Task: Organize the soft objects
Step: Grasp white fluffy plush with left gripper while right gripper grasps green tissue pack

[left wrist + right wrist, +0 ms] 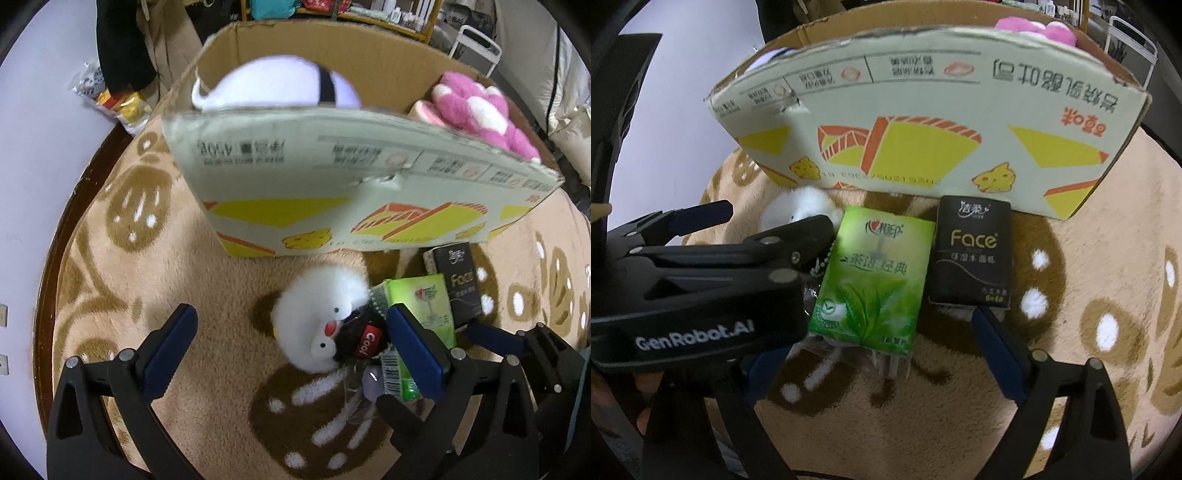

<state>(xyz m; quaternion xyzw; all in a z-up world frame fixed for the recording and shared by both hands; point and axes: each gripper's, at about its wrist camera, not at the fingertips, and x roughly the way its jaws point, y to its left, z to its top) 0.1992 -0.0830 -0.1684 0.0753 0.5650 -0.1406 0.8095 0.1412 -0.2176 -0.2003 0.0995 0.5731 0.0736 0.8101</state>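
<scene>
A small white plush bird (319,319) with a black charm marked "Cool" lies on the fleece blanket in front of the cardboard box (369,192). My left gripper (291,339) is open, with its fingers on either side of the bird. A green tissue pack (873,280) and a black "Face" tissue pack (973,251) lie beside it. My right gripper (875,347) is open around the green pack; its left finger is hidden behind the left gripper's body (701,280). The box holds a big white plush (280,83) and a pink plush (476,107).
The brown-and-cream patterned blanket (166,258) covers a round table with a dark rim (55,240). A clear plastic wrapper (827,350) lies under the green pack. Snack bags (118,99) sit beyond the table at the left. Shelves stand behind the box.
</scene>
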